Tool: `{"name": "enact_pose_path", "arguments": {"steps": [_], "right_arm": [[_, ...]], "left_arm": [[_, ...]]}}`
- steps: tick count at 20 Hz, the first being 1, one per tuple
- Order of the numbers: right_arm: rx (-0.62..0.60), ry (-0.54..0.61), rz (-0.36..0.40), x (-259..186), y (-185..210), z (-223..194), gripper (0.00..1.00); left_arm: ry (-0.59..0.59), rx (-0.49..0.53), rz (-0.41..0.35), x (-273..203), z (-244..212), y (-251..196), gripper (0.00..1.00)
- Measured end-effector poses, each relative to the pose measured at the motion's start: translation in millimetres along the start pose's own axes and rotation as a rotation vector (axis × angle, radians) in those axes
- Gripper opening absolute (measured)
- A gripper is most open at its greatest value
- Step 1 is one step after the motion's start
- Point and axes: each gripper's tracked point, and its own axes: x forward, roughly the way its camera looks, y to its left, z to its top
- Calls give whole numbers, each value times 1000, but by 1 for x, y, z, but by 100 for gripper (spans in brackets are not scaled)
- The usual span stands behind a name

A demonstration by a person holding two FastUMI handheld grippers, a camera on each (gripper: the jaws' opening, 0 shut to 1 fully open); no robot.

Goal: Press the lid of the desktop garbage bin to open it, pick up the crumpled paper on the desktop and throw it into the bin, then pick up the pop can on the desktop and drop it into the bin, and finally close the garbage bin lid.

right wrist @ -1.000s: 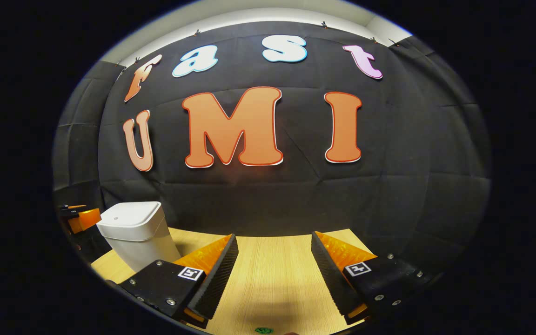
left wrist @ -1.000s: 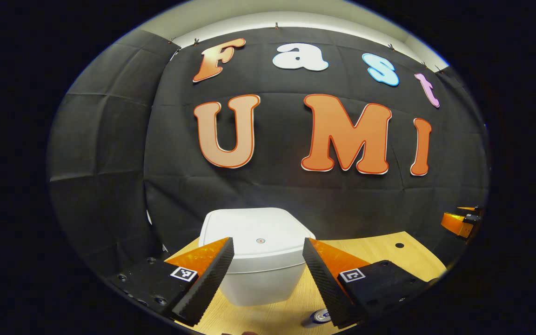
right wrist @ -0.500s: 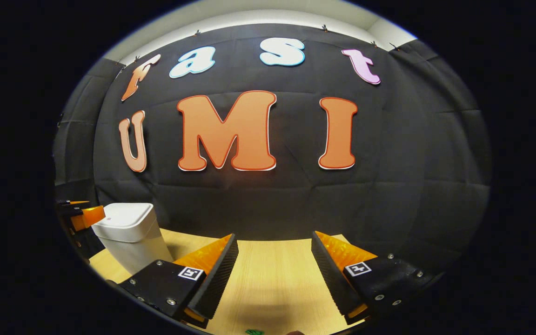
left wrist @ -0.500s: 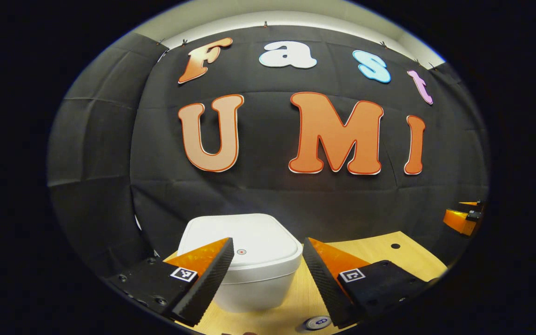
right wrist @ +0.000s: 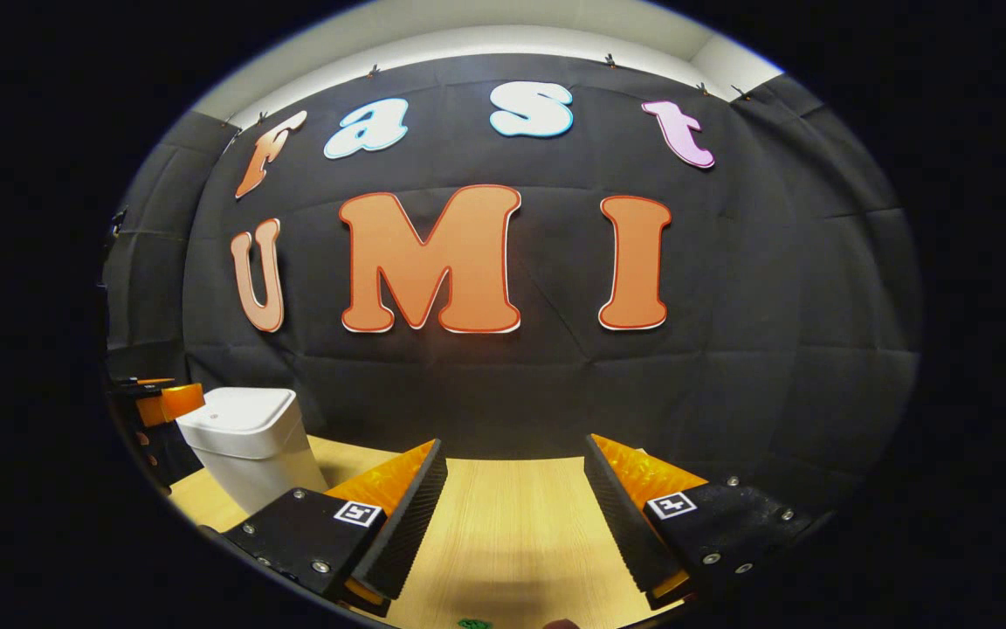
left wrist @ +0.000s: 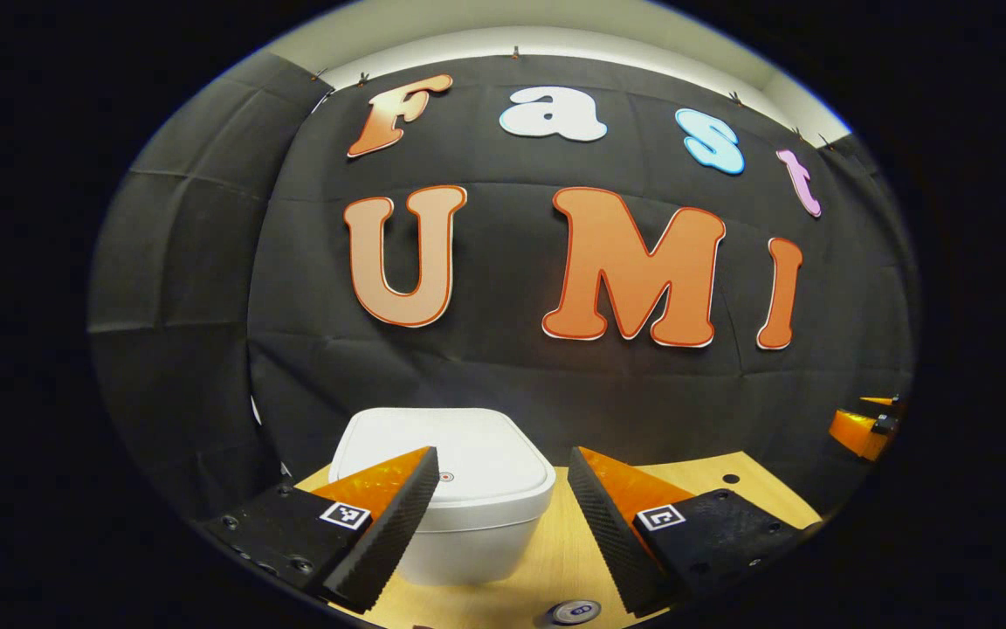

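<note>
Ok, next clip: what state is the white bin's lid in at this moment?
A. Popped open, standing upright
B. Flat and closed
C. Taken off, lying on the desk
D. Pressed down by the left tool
B: the lid sits flat and flush on the white bin, and the left tool is open with its fingers apart in front of it, not visibly pressing.

Bin (left wrist: 468, 533): white, squarish with rounded corners, tapering toward the base; upright on the wooden desk (left wrist: 547, 559), near the black back wall. Lid (left wrist: 442, 463): white, shut flat, small round red-ringed mark near its front edge. In the right gripper view the bin (right wrist: 245, 445) stands at the desk's left end.

Can (left wrist: 575, 611): only its silvery round top with a dark centre shows, in front of the bin and to its right, on the desk.
</note>
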Motion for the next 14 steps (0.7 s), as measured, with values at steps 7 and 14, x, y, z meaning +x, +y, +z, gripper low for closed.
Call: {"name": "enact_pose_path", "arguments": {"steps": [7,14], "right_arm": [[-3,-16,0,-9,-3,6,94],[8,-21,2,-16,-2,10,94]], "left_arm": [[-19,-13,0,-8,10,6,94],[-27,6,-3,-15,15,8,93]]}}
